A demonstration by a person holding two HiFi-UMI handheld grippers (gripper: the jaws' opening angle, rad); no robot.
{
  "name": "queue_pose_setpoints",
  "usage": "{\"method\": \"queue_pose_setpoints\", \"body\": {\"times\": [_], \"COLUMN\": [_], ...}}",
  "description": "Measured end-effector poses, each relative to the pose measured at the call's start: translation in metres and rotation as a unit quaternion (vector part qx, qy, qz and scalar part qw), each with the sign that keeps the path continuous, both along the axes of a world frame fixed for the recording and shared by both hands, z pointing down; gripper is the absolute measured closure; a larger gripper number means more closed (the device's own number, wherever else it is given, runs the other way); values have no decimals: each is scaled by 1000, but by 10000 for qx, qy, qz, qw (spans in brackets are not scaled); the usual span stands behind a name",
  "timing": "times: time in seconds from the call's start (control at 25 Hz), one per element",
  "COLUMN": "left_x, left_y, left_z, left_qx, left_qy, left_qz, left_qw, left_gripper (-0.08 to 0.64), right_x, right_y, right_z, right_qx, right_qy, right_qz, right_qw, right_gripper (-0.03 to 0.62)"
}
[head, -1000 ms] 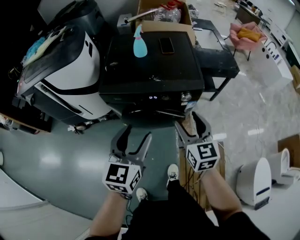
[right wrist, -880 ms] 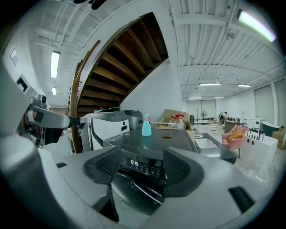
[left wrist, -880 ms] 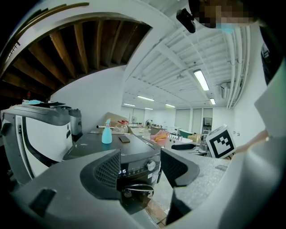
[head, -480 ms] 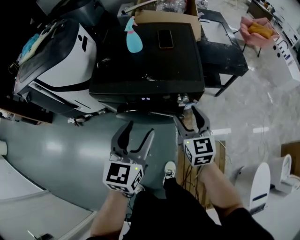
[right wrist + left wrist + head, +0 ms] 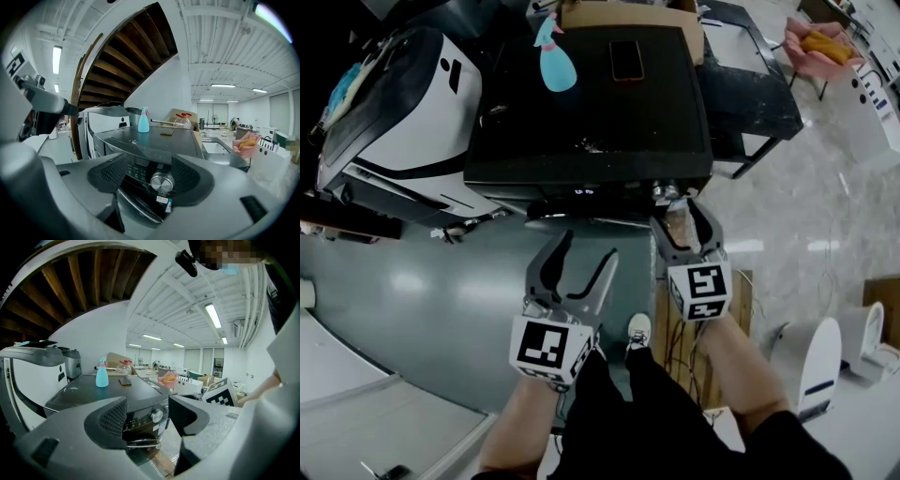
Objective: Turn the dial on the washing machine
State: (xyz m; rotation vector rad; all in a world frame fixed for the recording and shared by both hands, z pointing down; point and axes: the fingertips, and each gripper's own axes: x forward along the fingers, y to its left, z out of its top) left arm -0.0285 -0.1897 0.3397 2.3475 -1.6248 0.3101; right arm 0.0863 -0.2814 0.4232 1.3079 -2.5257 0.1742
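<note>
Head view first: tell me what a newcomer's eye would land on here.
The big black washing machine fills the upper middle of the head view, with a light blue spray bottle and a dark phone on its top. At its front edge, the right gripper is open, the round silver dial framed between its jaws but not clamped. The left gripper hangs open and empty, further back.
</note>
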Motion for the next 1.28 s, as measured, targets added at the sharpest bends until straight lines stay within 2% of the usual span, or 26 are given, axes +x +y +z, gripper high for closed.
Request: {"method": "queue_pose_setpoints", "body": {"times": [0.28, 0.68, 0.92, 1.16, 1.28], "left_x": [1, -4, -8, -10, -9], "left_y": [-17, -28, -33, -36, -37], "left_z": [31, 94, 127, 145, 148], "left_qx": [-104, -363, -550, -622, -627], "left_qy": [2, 188, 298, 342, 370], "left_qz": [254, 420, 443, 487, 497], "left_qw": [9996, 9983, 9971, 9963, 9961], "left_gripper": [299, 299, 299, 299, 299], "right_x": [-6, -6, -8, -13, -10], "right_y": [-14, -40, -52, -62, -63], "right_z": [27, 82, 110, 115, 120], "right_qx": [78, 596, 661, 983, 986], "right_qy": [233, 1142, 1409, 1699, 1692], "right_qz": [127, 256, 273, 386, 478], "right_qw": [9996, 9913, 9874, 9798, 9795], "right_gripper": [305, 304, 305, 314, 324]}}
